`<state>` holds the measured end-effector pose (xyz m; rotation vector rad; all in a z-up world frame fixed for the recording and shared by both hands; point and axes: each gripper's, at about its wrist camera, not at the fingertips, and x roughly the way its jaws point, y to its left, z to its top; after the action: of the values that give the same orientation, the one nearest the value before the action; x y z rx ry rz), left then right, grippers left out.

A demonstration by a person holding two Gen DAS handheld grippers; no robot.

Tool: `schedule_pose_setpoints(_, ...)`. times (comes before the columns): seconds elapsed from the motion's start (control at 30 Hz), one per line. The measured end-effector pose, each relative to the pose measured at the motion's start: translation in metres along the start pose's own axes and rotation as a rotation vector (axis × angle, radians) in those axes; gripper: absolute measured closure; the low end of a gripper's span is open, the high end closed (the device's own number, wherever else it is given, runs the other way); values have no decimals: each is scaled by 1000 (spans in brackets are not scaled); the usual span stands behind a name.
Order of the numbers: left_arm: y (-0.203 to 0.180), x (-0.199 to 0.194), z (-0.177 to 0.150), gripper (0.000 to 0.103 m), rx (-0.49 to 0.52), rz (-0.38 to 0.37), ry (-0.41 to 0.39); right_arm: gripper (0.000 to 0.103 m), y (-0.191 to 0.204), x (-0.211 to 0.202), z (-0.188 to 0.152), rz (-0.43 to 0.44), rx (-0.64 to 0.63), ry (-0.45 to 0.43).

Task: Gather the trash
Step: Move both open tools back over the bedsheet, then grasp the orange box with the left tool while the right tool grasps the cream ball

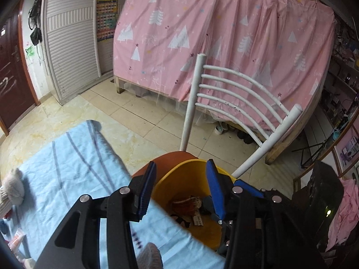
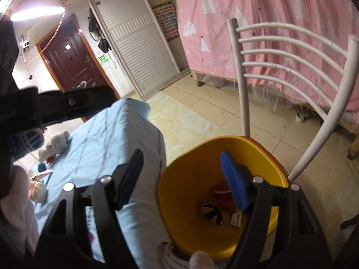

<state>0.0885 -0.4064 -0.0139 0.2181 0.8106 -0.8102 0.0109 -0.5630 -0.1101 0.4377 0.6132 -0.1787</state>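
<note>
- Down inside the yellow bin (image 2: 179, 192), on its floor, lies the trash (image 2: 224, 206): a reddish-brown wrapper, a black-and-white striped piece and a small printed packet, lying close together.
- That bin stands on the orange seat (image 1: 170, 160) of a white chair (image 1: 235, 89), just beside the edge of the bed.
- Above the bin's mouth the right gripper (image 2: 181, 179) hangs with its jaws spread wide and nothing between them; its blue-padded finger (image 2: 235, 181) is over the bin's hollow, the other over the bed's edge.
- The left gripper (image 1: 179, 190) hovers at the bin's near rim, jaws parted more narrowly and holding nothing; in the right wrist view it shows as a dark bar at the upper left, gripped by a hand in a blue-and-white glove (image 2: 27, 143).
- A light-blue sheet (image 1: 74, 157) with thin stripes covers the bed; a pale soft toy (image 1: 11, 190) lies near its far-left edge with small oddments I cannot make out.
- Beyond the chair, a pink curtain (image 1: 224, 33) printed with white trees hangs over a wooden bed frame, with pale floor tiles (image 1: 139, 105) between.
- Farther off stand a white slatted wardrobe (image 2: 139, 51) and a dark red door (image 2: 74, 58).
</note>
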Motion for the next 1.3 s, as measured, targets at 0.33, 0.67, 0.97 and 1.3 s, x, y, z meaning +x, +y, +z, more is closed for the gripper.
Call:
schedule_pose_setpoints(0.33,50,-55,-14,66,-60,54,-75,32,61,-6,3,48,-96,-2)
schedule_pose_setpoints(0.67,120,-110,-48,66,-134,136,-109,31,133,0,-9,141,-207,37)
schedule_pose_setpoints(0.97,195,-157,-87,65,-207,249,-110,31,199,18,-28,223,-300,98)
schedule_pose_setpoints(1.3,241,-178,-130,54,-293,293,-94,21,258,28,-51,313,-413,170)
